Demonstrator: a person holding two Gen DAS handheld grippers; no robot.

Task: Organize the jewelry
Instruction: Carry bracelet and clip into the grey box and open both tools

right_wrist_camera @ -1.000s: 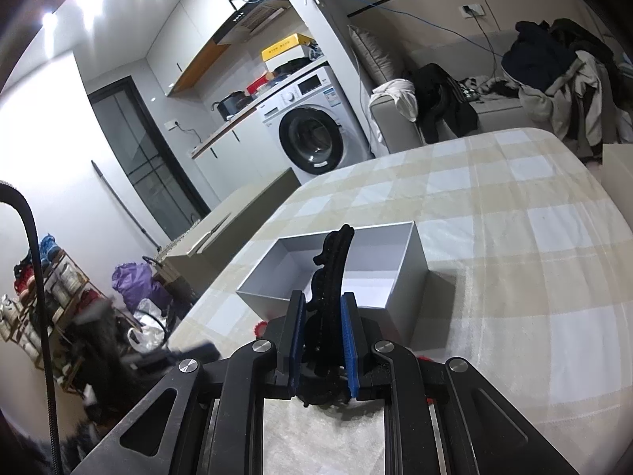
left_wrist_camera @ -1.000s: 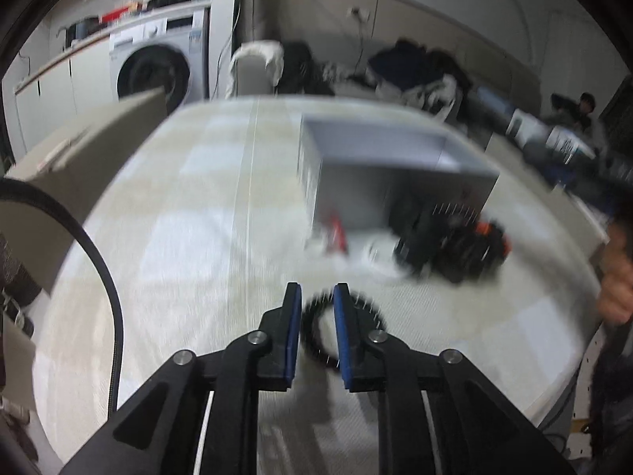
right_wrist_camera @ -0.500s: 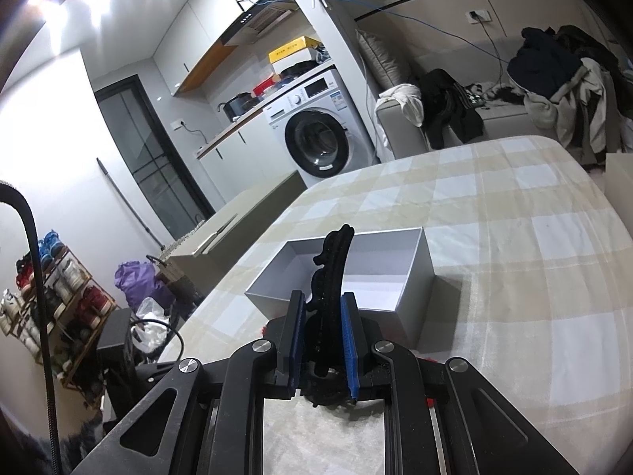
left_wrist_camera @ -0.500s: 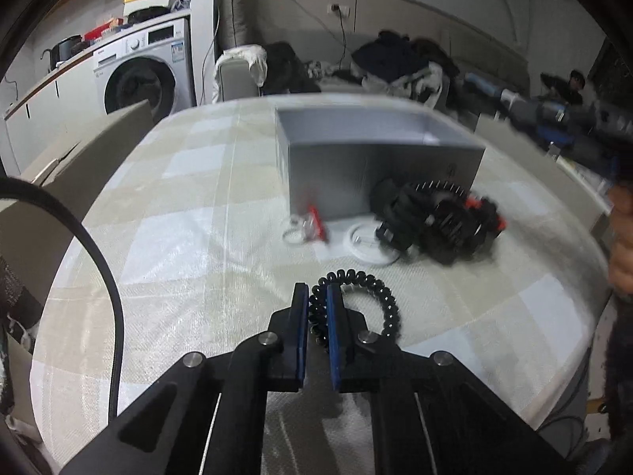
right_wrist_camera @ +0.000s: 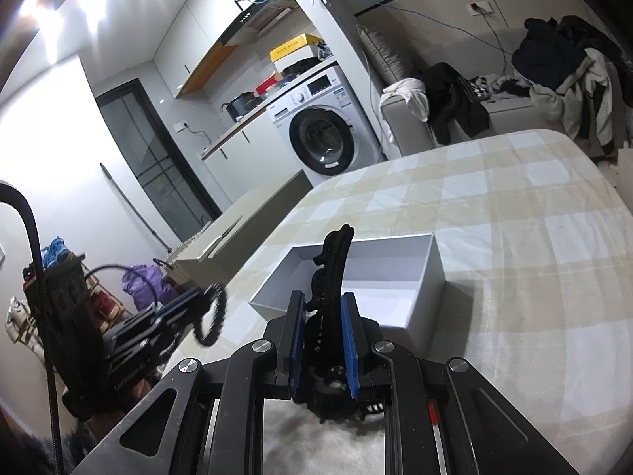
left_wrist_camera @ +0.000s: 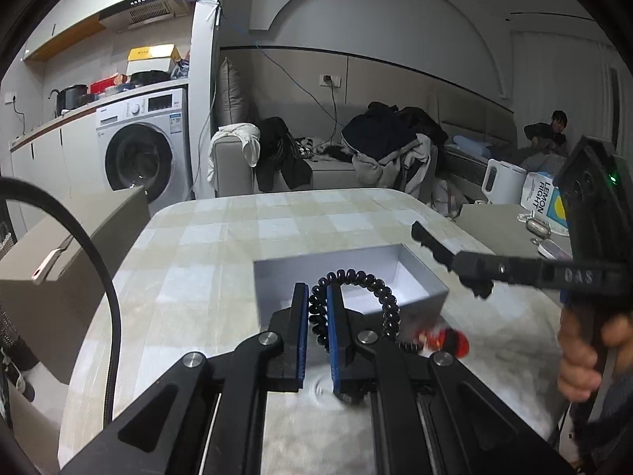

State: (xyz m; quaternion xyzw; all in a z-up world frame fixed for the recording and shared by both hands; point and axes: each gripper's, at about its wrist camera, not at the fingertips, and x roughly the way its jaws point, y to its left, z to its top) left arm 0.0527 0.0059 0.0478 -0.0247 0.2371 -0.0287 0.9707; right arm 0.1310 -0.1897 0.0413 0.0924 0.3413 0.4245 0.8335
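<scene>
Left tongs [left_wrist_camera: 317, 322] pinch one side of a black spiral hair tie [left_wrist_camera: 356, 281]; its coiled loop arches up and to the right of the blue pads [left_wrist_camera: 304, 328], lifted off the table and seen against the near wall of an open white box [left_wrist_camera: 419, 273]. Right tongs [right_wrist_camera: 323, 340] are pressed on a black hair clip [right_wrist_camera: 334, 273], a long curved piece with a bumpy edge that stands up between the pads, its tip in front of the box [right_wrist_camera: 431, 261]. Only the left view shows the clip [left_wrist_camera: 439, 253] from the side, reaching in from the right over the box's far right corner, with a hand [left_wrist_camera: 581, 360] gripping the right tool's handle, and a small red item [left_wrist_camera: 451, 342] blurred on the table just right of the left tongs. Only the right view shows the left tongs [right_wrist_camera: 205, 308] from outside, at the left off the table's edge, with the hair tie [right_wrist_camera: 213, 316] dangling as a blurred ring. The box sits on a table [right_wrist_camera: 534, 237] with a beige and white checked cloth; its inside looks bare where visible. Beyond the table are a washing machine [left_wrist_camera: 142, 150], a sofa [left_wrist_camera: 324, 170] heaped with clothes, and a seated person [left_wrist_camera: 550, 134] far right. A white kettle [left_wrist_camera: 500, 182] and a carton [left_wrist_camera: 546, 202] stand on a side surface at the right.
</scene>
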